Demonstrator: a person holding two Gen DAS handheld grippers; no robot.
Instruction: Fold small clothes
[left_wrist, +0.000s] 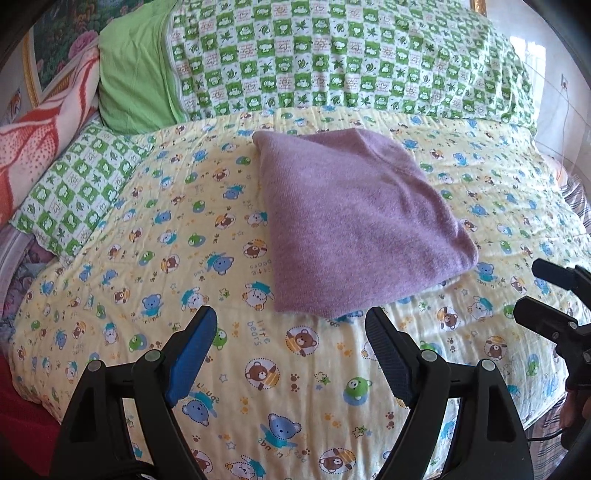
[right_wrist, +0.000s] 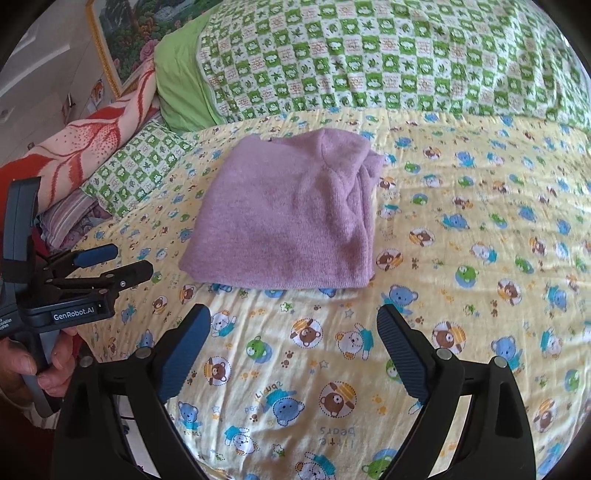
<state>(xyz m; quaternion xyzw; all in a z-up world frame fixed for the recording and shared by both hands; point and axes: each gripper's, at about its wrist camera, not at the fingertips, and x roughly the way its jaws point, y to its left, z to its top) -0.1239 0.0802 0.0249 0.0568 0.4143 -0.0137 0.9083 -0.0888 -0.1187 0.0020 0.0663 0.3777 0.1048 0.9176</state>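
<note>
Honestly, the purple sweater (left_wrist: 354, 221) looks nearly done: it's laid in a folded bundle mid-bed on the yellow bear quilt (left_wrist: 229, 369), toward the green checked blanket (left_wrist: 332, 55). Both the left gripper (left_wrist: 291, 350) and right gripper (right_wrist: 293, 350) are held wide open, nothing gripped. Loose edges should probably be squared gently. Bunched layers along one side are shown only in the right view; it's hidden in the left.
</note>
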